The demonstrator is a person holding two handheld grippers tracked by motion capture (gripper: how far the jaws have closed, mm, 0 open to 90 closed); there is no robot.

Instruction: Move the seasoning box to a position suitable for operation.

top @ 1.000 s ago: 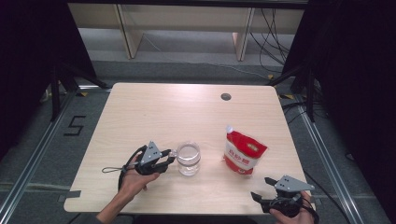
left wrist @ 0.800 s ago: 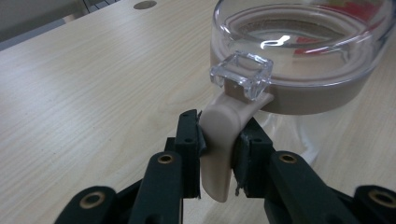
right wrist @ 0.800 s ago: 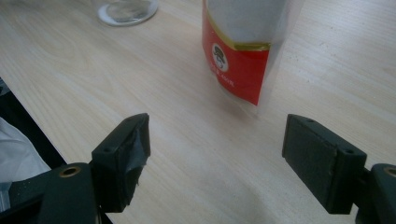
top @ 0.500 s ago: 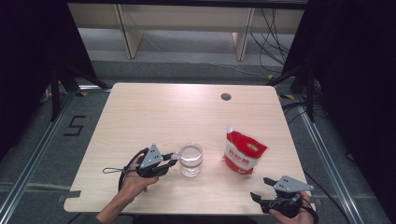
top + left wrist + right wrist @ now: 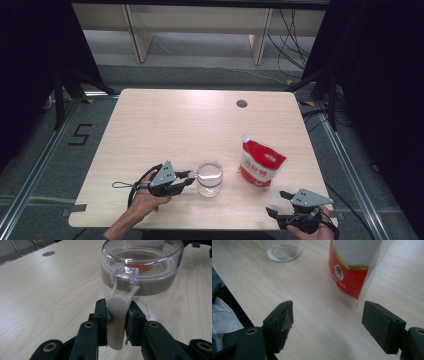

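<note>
Clear jar [image 5: 210, 178], near the front edge of the table [image 5: 175, 125], is clamped by its beige handle [image 5: 117, 315] in the left hand-held gripper [image 5: 187, 178]; red pouch [image 5: 261, 164] is stood just right of it; right hand-held gripper [image 5: 276, 202] is held wide open, empty.

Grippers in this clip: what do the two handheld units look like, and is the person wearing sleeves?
Both are black two-jaw tools. The left gripper and the right gripper each carry a grey three-cornered plate on top. A thin black cable loops from the left one across the table. Up close, the jaws show flat black pads and brass-coloured pivot rivets. The forearm in view is bare, no sleeve.
</note>
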